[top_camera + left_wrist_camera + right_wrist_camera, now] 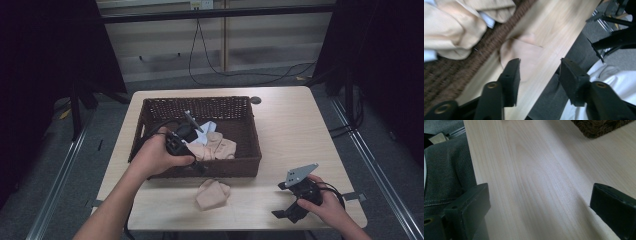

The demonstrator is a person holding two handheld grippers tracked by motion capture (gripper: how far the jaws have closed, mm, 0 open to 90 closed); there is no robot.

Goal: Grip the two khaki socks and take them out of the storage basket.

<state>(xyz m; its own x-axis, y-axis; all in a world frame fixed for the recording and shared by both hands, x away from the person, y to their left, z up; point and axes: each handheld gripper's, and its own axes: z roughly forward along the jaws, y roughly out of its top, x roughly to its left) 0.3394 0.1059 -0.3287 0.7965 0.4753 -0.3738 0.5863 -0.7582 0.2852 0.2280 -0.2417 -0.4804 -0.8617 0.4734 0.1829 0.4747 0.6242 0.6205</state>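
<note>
One table (pixel 300 130) of pale wood carries the whole layout, set square to the person so both hands reach it from the near edge. On its left half stands a dark woven basket (pixel 200 107), its long side close to the near edge, probably so cloth can pass between table and basket with a short reach. Inside the basket lies a loose heap of beige cloths (pixel 217 147) with a pale blue piece among them; nothing there is folded or stacked.

A single beige cloth (pixel 212 194) lies on the table just outside the basket's near wall, crumpled and apart from both grippers. In the left gripper view it appears beyond the jaws, against the basket wall (pixel 491 42).

The left gripper (pixel 192 156) hangs over the basket's near wall, held from above. Its jaws stand partly apart with nothing between the pads, which suggests the cloth on the table is either just let go or about to be taken.

The right gripper (pixel 286 207) rests low at the near right of the table, well clear of the cloth. Its jaws stand wide and empty, apparently parked to keep the working area free.
</note>
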